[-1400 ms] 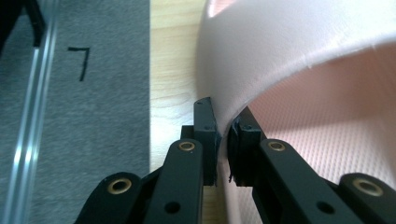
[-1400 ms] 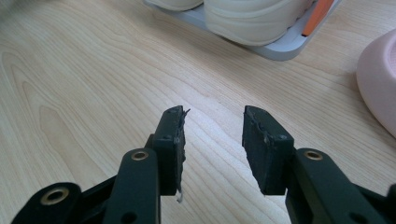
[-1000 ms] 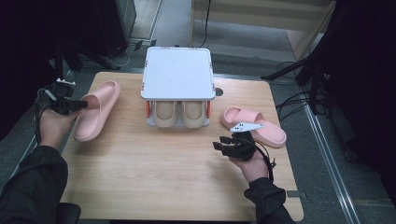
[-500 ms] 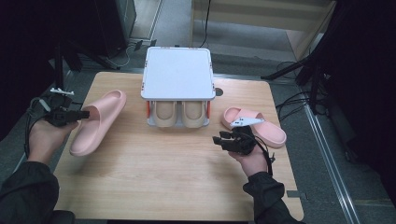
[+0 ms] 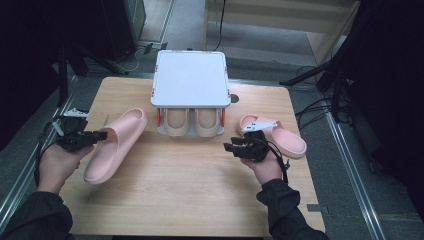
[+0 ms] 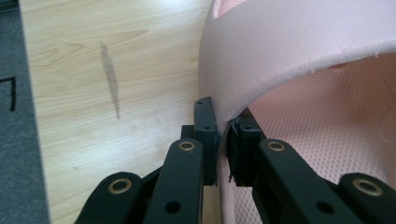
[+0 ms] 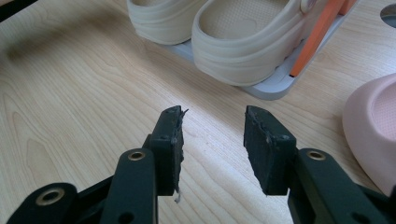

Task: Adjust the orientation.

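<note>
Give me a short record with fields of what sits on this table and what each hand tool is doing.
Surface: wooden table
Rack: white two-tier shoe rack
On its lower tier: pair of beige rubber clogs
Left gripper: shut on the strap edge of the left pink foam slipper
Right gripper: open, holding nothing
Beside it: right pink foam slipper, flat on the table
</note>
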The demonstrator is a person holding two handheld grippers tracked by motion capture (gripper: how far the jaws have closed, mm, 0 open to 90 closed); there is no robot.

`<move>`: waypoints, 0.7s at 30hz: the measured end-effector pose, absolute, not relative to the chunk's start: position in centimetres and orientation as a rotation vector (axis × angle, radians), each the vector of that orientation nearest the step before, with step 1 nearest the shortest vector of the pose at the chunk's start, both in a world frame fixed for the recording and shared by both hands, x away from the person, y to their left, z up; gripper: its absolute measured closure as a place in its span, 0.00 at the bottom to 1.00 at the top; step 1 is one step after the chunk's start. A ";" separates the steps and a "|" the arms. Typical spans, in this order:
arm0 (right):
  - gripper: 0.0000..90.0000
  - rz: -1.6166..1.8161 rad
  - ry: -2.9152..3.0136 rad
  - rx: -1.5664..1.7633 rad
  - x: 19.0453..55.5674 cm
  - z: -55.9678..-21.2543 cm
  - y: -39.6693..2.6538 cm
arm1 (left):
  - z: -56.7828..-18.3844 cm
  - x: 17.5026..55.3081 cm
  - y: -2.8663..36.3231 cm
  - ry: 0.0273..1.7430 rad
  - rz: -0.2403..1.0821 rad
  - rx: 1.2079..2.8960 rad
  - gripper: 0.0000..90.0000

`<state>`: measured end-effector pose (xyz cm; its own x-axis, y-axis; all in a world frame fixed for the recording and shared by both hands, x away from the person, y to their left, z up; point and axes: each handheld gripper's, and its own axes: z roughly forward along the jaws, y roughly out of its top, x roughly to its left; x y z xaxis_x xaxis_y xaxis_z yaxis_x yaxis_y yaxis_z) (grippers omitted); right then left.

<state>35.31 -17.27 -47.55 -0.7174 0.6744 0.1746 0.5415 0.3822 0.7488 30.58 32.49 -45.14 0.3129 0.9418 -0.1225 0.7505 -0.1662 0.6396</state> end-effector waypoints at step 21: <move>0.64 1.218 2.493 1.092 35.5 -47.7 -16.9 | -45.9 28.7 25.4 1.293 0.318 2.112 0.92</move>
<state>35.49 -16.91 -47.74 -0.7207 0.6735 0.1644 0.5437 0.4021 0.7366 28.74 25.36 -45.86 0.4883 0.8647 -0.1177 0.7115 -0.3164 0.6274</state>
